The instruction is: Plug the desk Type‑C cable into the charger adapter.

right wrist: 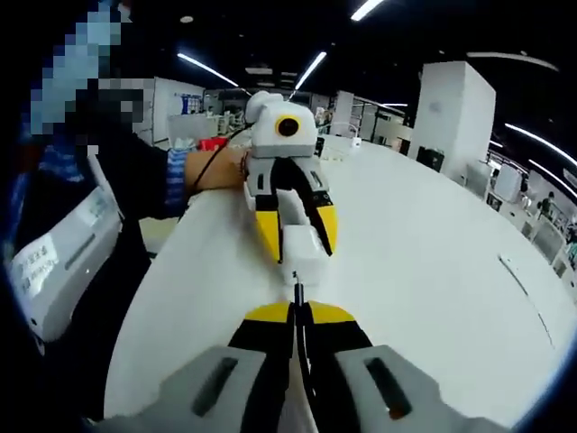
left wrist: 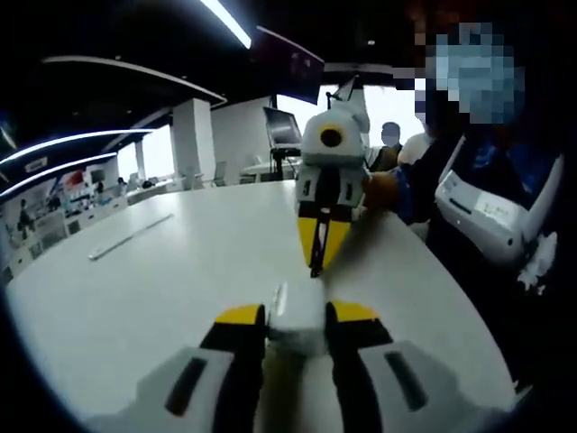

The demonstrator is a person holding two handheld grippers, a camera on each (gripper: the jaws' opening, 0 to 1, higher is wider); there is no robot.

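Facing each other over the white counter (right wrist: 433,271), the charger adapter (left wrist: 297,317) is being pinched by the left tongs (left wrist: 297,327) and the Type-C cable (right wrist: 296,290) by the right tongs (right wrist: 300,316), its plug being aimed just before the adapter, insertion apparently not yet done.

A wide white bench (left wrist: 162,289) with a rounded edge carries a thin pale strip (left wrist: 129,236) lying flat, well away from its near end. Beyond its far end stands a dark monitor (left wrist: 281,126) on a stand. A square white pillar (right wrist: 457,108) rises beside the bench, and long ceiling lights (right wrist: 308,70) run overhead.
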